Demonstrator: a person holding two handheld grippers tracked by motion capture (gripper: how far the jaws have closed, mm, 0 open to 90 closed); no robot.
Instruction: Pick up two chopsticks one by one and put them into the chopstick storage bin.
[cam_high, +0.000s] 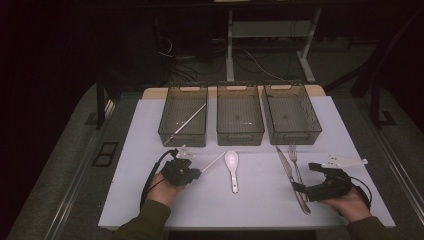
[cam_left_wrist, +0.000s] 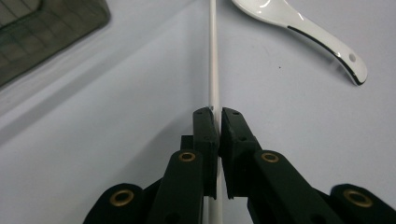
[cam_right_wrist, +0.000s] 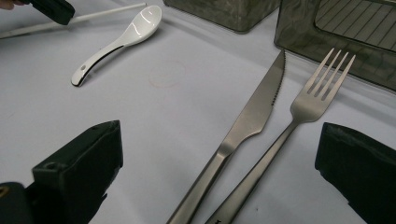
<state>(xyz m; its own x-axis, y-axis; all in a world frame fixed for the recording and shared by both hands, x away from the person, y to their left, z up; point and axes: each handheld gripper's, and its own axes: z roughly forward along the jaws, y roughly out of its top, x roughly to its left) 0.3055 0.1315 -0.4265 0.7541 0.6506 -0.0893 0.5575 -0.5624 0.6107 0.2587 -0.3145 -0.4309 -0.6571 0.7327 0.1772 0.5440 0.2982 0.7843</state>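
While the left gripper (cam_left_wrist: 217, 116) pinches the white chopstick (cam_left_wrist: 214, 56) near its end, low over the table (cam_high: 200, 200), it looks light, stiff, slippery. Right gripper (cam_right_wrist: 219, 172) gapes empty over knife (cam_right_wrist: 252, 116) and fork (cam_right_wrist: 313, 98).

A dim room is surrounding the white bench (cam_high: 150, 200). Beyond it, cables (cam_high: 250, 60) are lying on grey floor (cam_high: 60, 165) beneath a white desk frame (cam_high: 270, 30)
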